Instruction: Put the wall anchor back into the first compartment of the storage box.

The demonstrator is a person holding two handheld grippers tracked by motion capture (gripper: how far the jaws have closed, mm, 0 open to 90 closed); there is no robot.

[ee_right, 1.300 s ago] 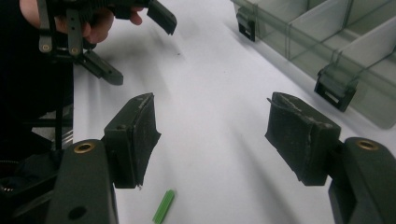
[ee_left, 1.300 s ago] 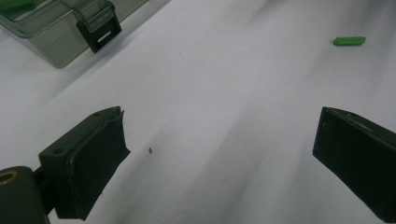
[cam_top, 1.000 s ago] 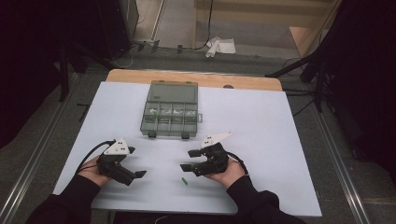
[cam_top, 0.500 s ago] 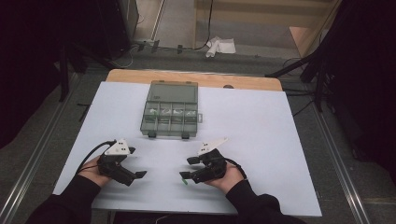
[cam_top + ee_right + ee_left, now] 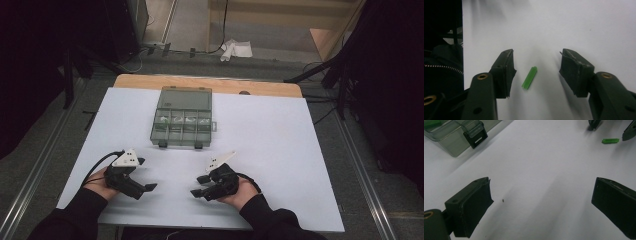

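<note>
We hold the right gripper (image 5: 536, 67) low over the near part of the white table (image 5: 280, 150), its jaws set apart on either side of a small green ribbed plug (image 5: 529, 77). The plug lies flat on the tabletop between the jaws, touched by neither; the jaws have just been closing toward it, with a gap left on both sides. In the high view the right gripper (image 5: 199, 186) points toward the middle of the table from our right hand (image 5: 239, 189).

Our left gripper (image 5: 541, 197) is released, its jaws standing wide over bare table with nothing between them. From its view we see the green plug (image 5: 610, 141) farther off, lying between the tips of the other gripper. In the high view the left gripper (image 5: 148, 187) sits near the front edge.

Beyond both, toward the far side of the table, stands a clear compartment box (image 5: 182, 117) with its lid shut and two dark latches on its near side.
</note>
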